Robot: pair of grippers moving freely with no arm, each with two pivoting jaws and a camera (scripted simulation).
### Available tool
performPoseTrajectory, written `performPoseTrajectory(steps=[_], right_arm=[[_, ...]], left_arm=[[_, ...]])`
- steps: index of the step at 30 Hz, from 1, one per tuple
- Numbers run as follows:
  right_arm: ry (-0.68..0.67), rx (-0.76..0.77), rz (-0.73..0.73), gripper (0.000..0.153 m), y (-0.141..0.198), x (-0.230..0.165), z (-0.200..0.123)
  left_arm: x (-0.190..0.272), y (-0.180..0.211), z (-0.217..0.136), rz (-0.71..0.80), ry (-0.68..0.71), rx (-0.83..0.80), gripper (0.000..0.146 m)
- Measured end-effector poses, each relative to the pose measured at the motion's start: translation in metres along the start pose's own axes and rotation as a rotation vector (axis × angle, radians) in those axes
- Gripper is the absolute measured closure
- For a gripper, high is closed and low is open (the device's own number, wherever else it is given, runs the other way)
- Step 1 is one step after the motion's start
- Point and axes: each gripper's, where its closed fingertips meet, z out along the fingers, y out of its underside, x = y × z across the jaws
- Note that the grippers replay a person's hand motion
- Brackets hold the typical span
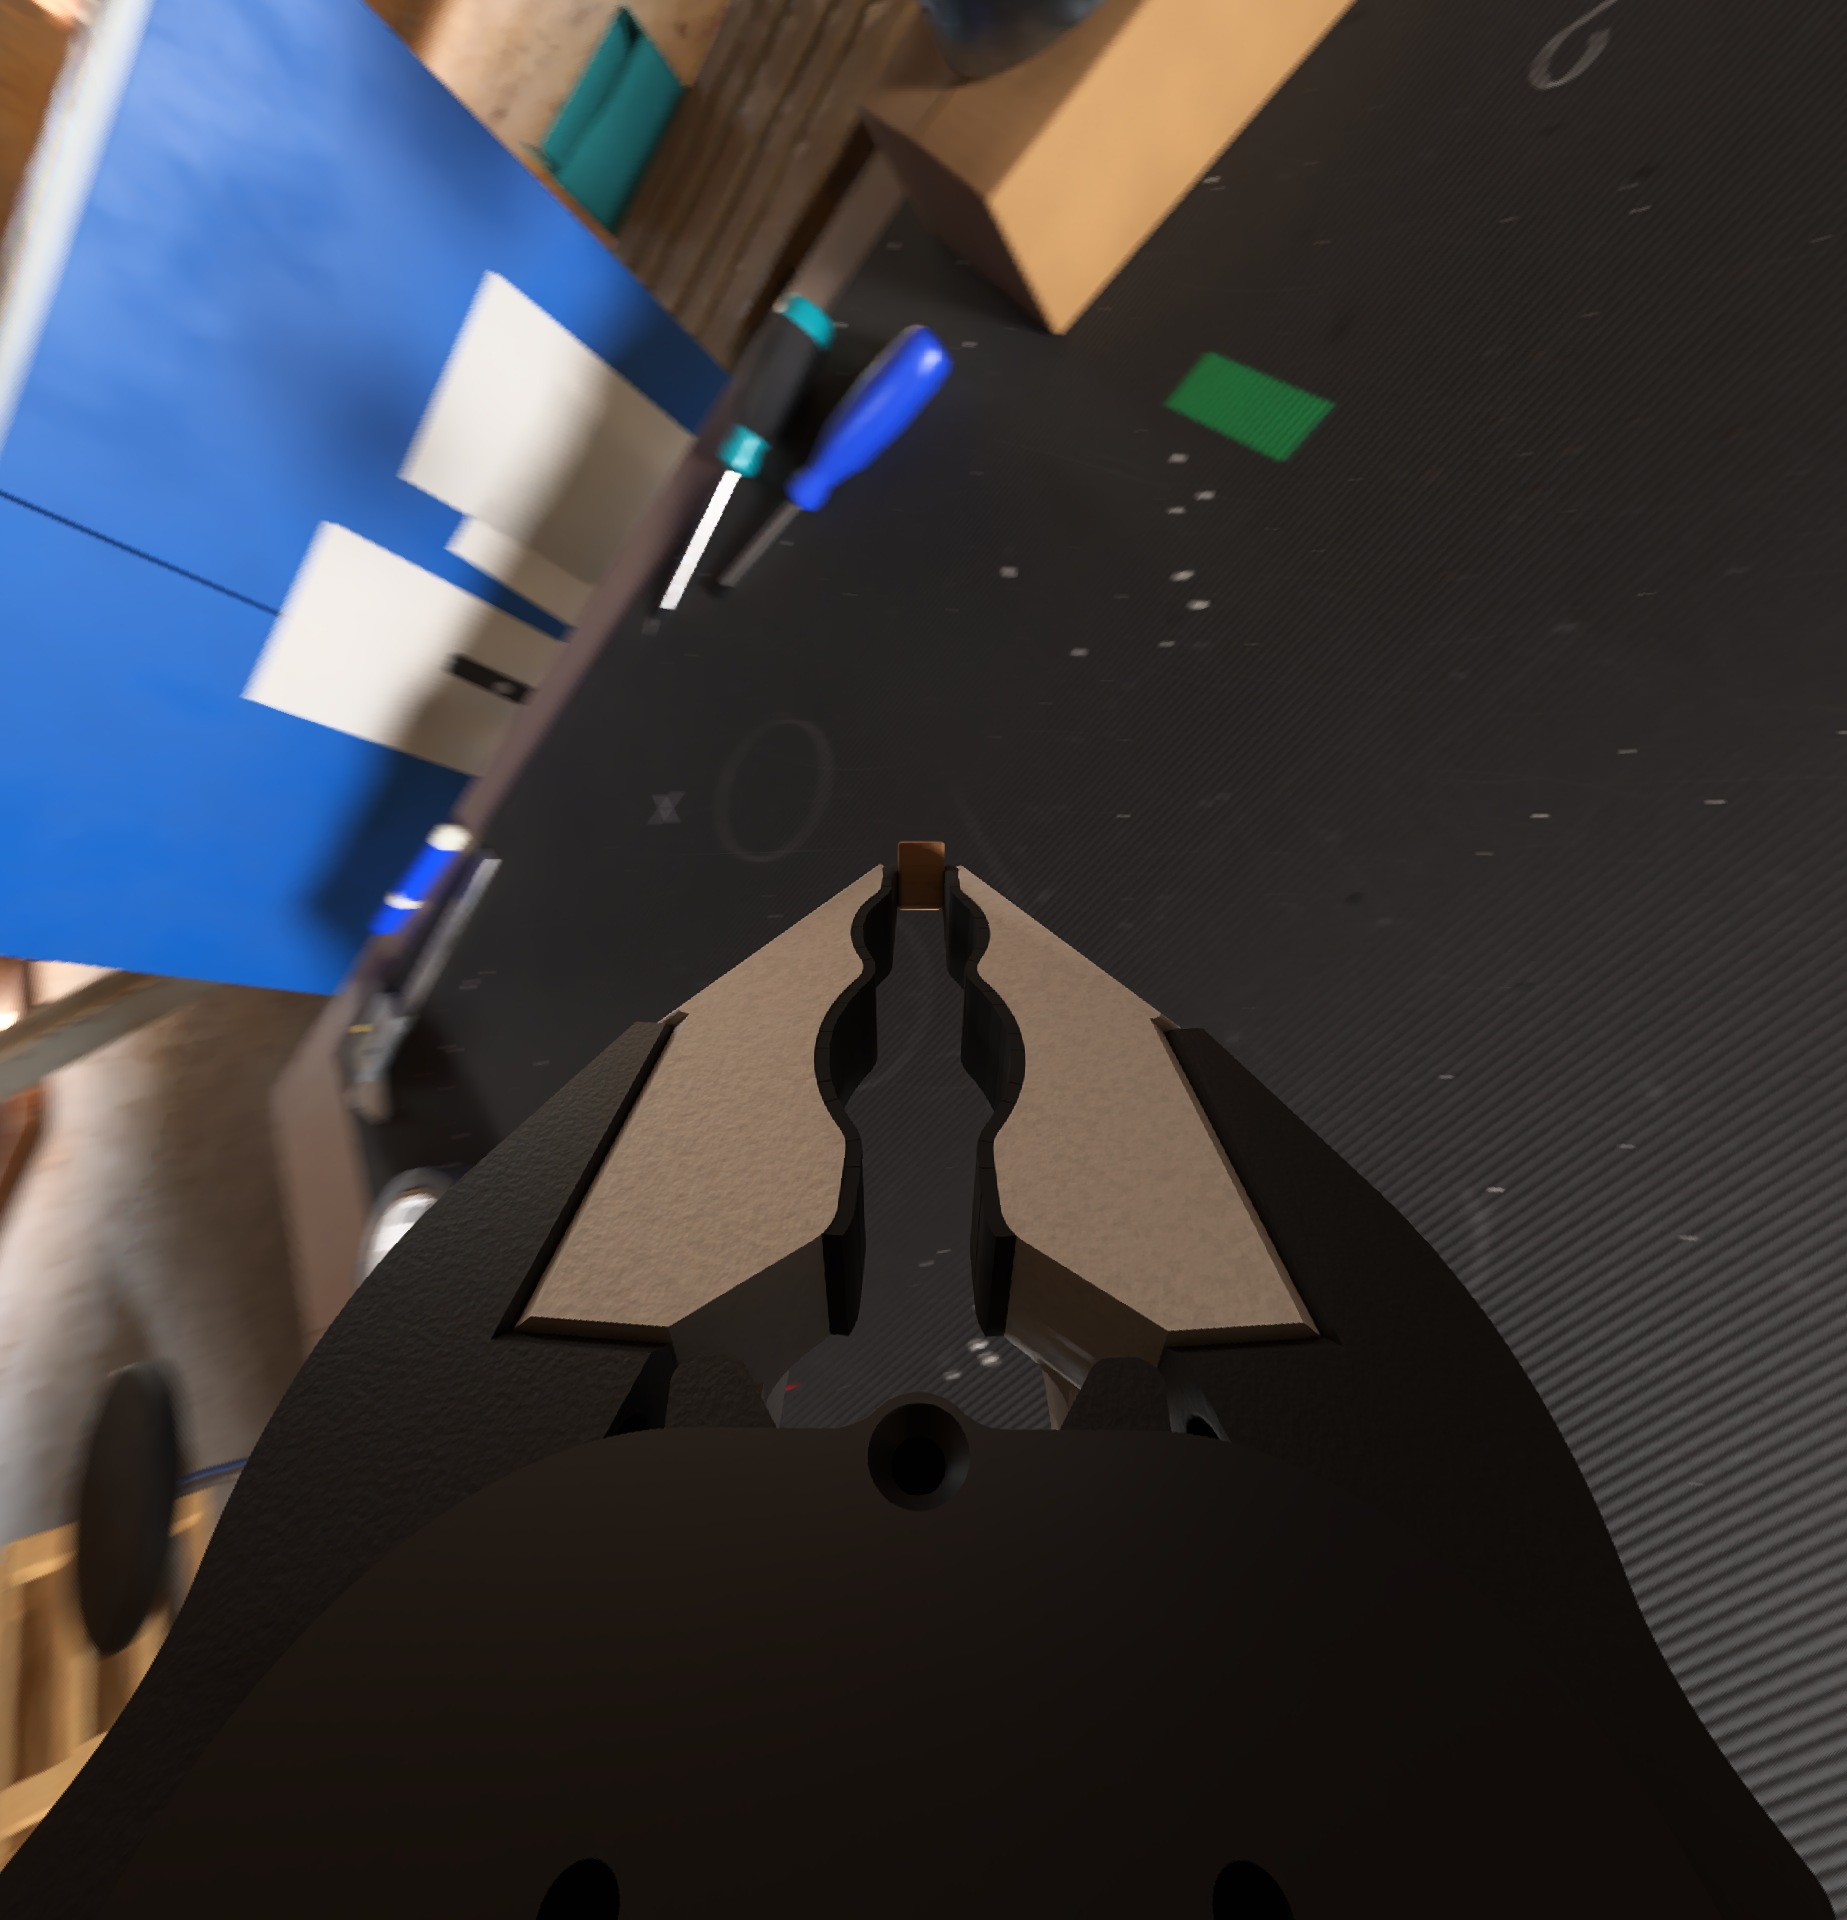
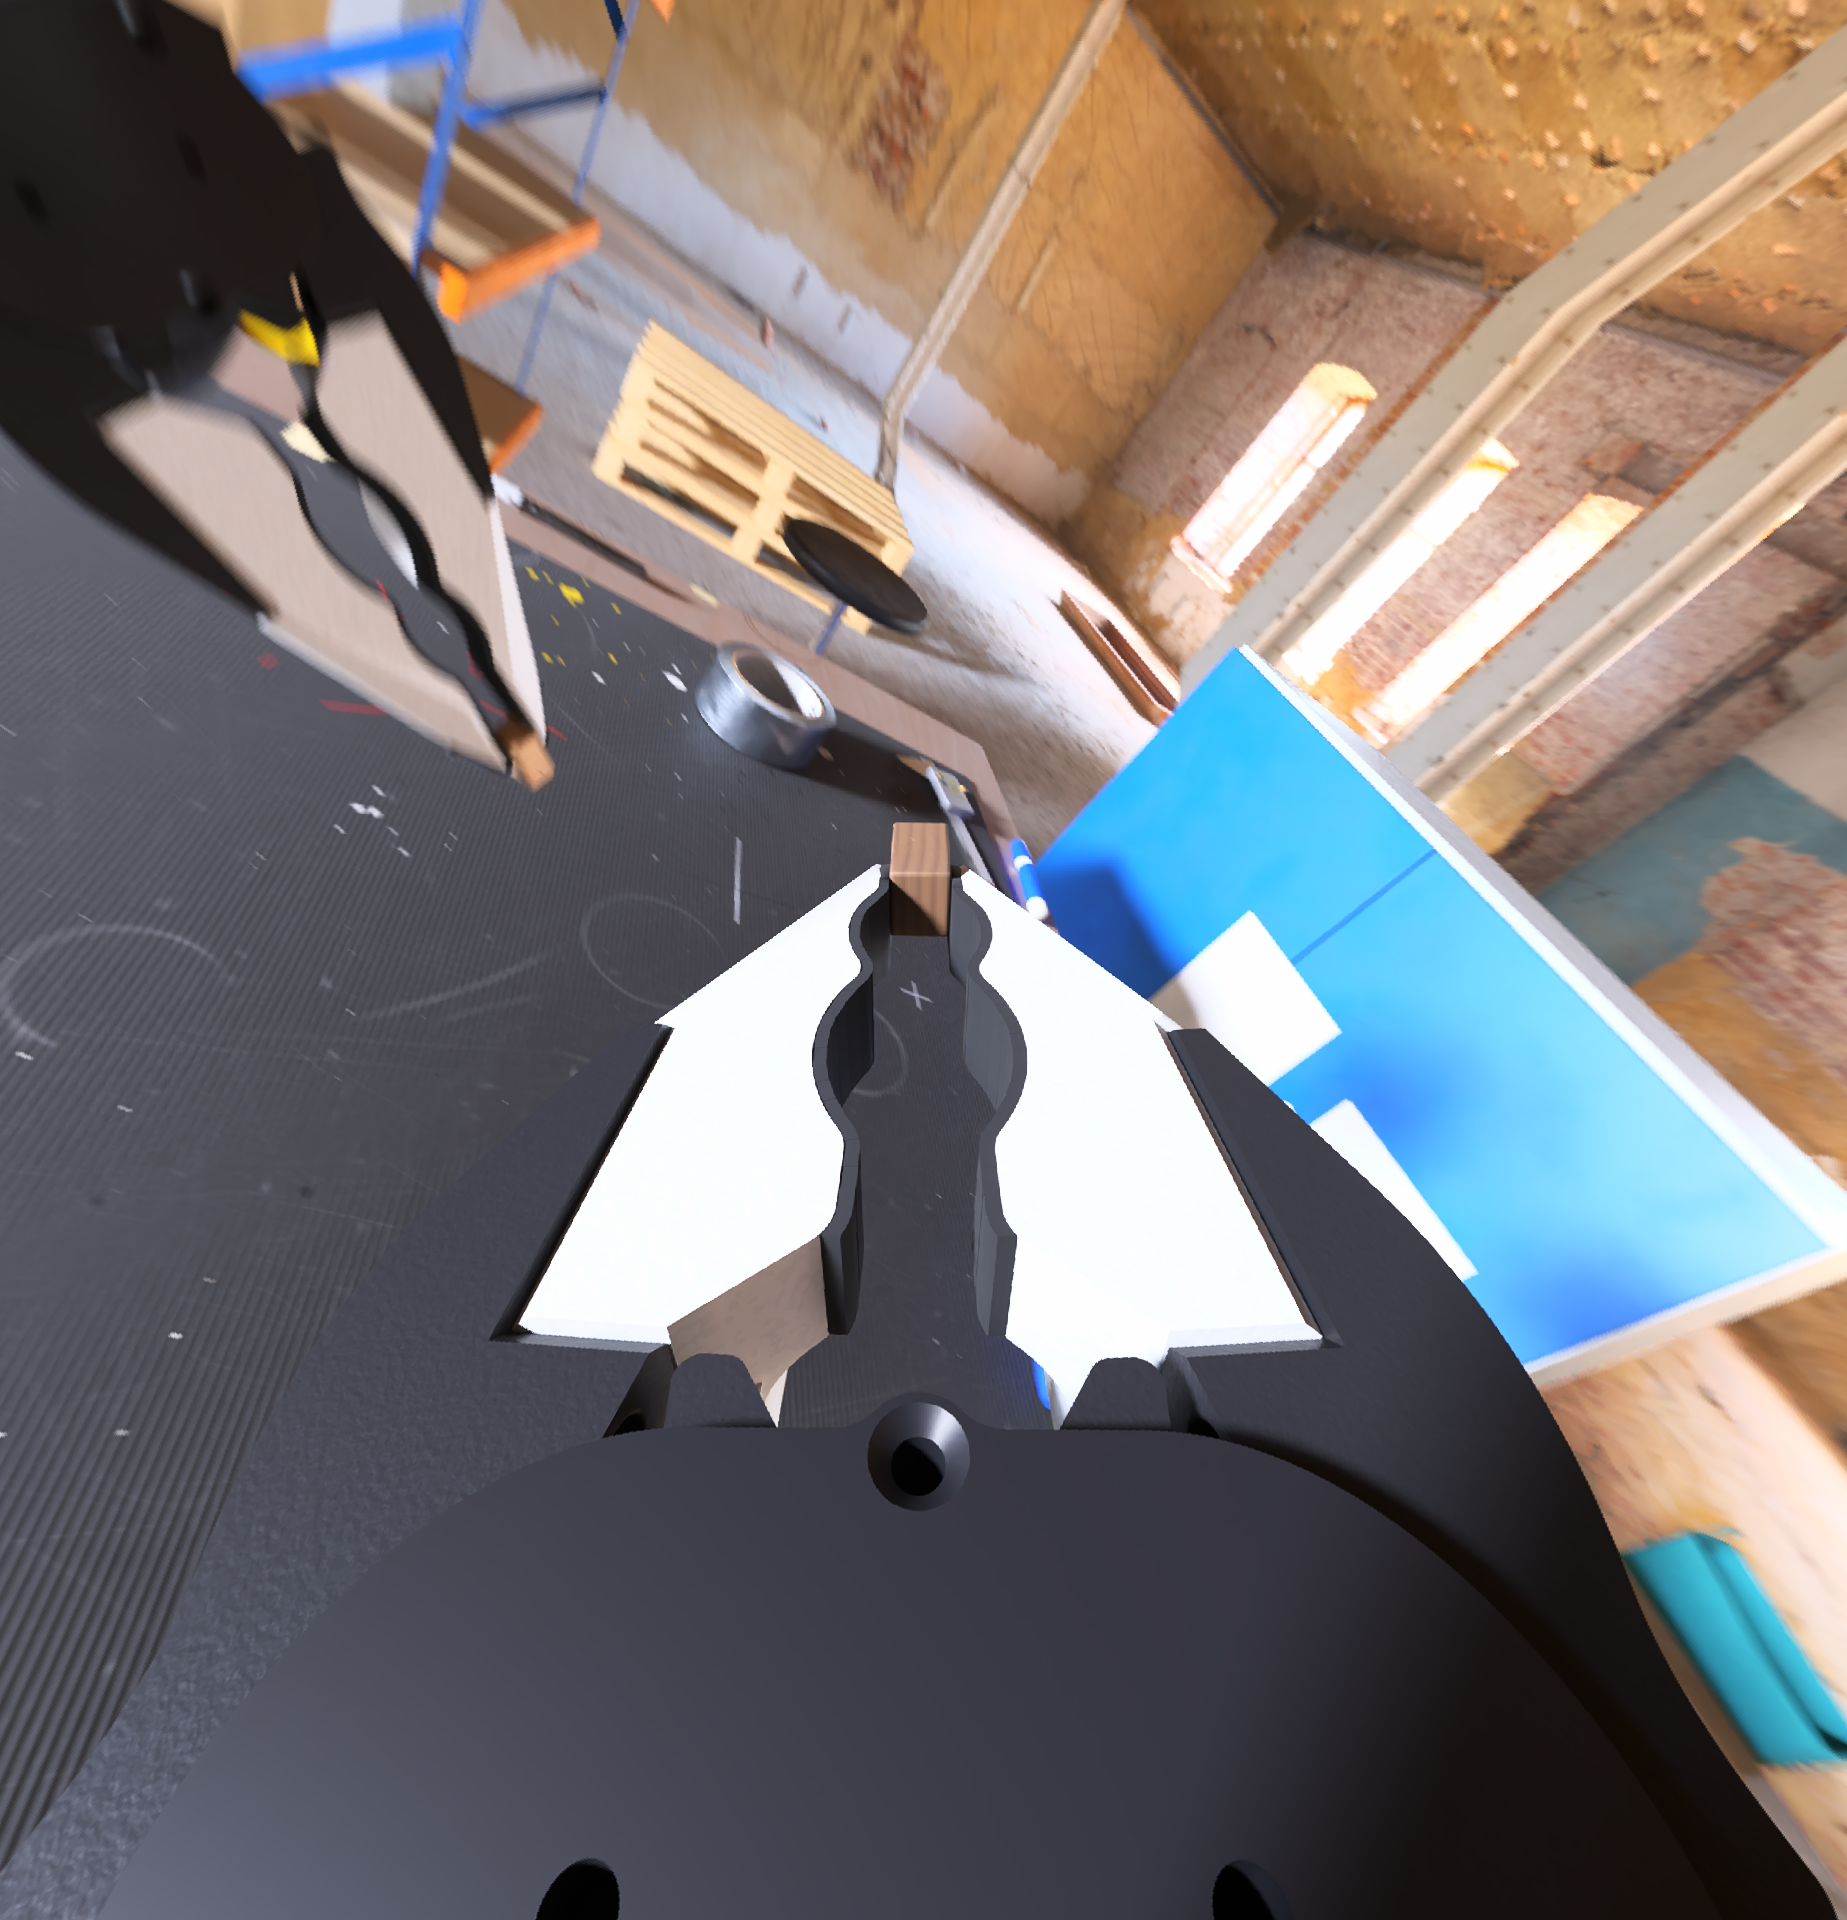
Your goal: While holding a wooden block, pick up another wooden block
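Dark ribbed mat point(image 1: 1418, 935), chalk-marked, covers the work surface in both views.

Item 1: left gripper point(image 1: 921, 878), centre of the left wrist view; tan fingers point(image 1: 753, 1122) closed on a small wooden block point(image 1: 921, 871) pinched at the very tips, clear of the mat. Same gripper appears at upper left of the right wrist view point(image 2: 524, 753), its block point(image 2: 529, 758) at the tips.

Item 2: right gripper point(image 2: 921, 883), centre of the right wrist view; white fingers point(image 2: 732, 1143) clamped on a second wooden block point(image 2: 919, 878), which stands out past the tips.

Item 3: two screwdrivers, upper centre of the left view: one blue-handled point(image 1: 867, 436), one black and teal point(image 1: 768, 405), lying just beside each other.

Item 4: green patch point(image 1: 1249, 405), upper right, flat on the mat.

Item 5: cardboard box point(image 1: 1085, 156), top edge.

Item 6: blue panel point(image 1: 223, 416), left side, bearing white rectangles.

Item 7: roll of grey tape point(image 2: 763, 707), mid-frame in the right view, near the mat's far edge.

Item 8: wooden pallet point(image 2: 732, 457), beyond it on the floor.
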Motion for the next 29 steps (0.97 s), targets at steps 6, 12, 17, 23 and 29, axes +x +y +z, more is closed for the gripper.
performPoseTrajectory(steps=[6, 12, 17, 23, 29], right_arm=[[0.099, -0.168, -0.188, 0.143, 0.011, -0.007, 0.025], [0.167, -0.268, -0.358, 0.143, 0.014, -0.017, 0.045], [0.105, -0.261, -0.348, 0.143, 0.017, -0.030, 0.054], [0.107, -0.256, -0.247, 0.143, 0.034, -0.009, 0.033], [0.151, -0.263, -0.190, 0.143, 0.045, 0.011, 0.013]], left_arm=[[-0.041, -0.025, -0.022, 0.145, -0.167, -0.050, 0.138], [-0.061, -0.035, -0.025, 0.291, -0.237, -0.132, 0.138], [-0.041, -0.008, -0.004, 0.274, -0.094, -0.258, 0.138], [0.051, 0.028, 0.043, 0.264, 0.185, -0.313, 0.138], [0.134, 0.045, 0.079, 0.243, 0.381, -0.329, 0.138]])
